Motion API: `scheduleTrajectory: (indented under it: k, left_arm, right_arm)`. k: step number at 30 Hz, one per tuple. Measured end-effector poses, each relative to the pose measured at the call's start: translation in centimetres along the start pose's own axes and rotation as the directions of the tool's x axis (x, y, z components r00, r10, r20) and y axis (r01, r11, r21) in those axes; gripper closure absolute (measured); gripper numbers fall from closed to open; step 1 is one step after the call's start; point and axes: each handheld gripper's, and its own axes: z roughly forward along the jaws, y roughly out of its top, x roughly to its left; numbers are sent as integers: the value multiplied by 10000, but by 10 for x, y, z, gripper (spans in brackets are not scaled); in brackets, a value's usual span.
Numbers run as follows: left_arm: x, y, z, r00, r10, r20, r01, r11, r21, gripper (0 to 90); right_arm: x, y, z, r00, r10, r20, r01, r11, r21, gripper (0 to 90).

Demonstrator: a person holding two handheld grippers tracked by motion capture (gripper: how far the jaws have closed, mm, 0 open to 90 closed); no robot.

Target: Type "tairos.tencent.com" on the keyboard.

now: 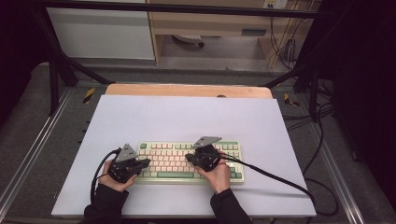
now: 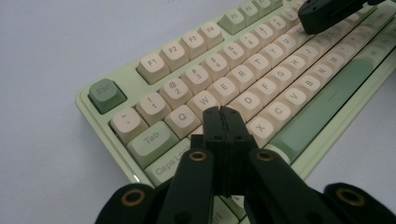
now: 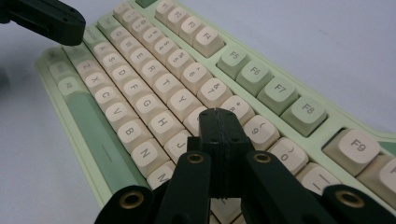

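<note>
A pale green keyboard point(image 1: 190, 161) with cream and green keys lies on the white table near its front edge. My left gripper point(image 1: 146, 162) hovers over the keyboard's left end, jaws shut with nothing between them. In the left gripper view its closed tips point(image 2: 222, 112) sit just above the keys near W and S of the keyboard point(image 2: 243, 79). My right gripper point(image 1: 188, 157) is over the middle-right keys, also shut and holding nothing. In the right gripper view its tips point(image 3: 217, 114) hang above the keys near U and I of the keyboard point(image 3: 154, 79).
The white board point(image 1: 187, 121) rests on a wooden table point(image 1: 187, 90) inside a black frame. Cables point(image 1: 280, 179) trail from both grippers, the right one across the board's right side. Open board surface lies behind and beside the keyboard. Each gripper's tip shows in the other's view.
</note>
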Motion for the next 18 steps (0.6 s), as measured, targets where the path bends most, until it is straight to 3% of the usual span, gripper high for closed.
scheduleTrajectory:
  k: [18]
  left_arm:
    - [0,1,-1,10000,-7,-67,7,10000,-40,900]
  right_arm:
    - [2,6,-27,9996,-263,-62,262,9996,-77,900]
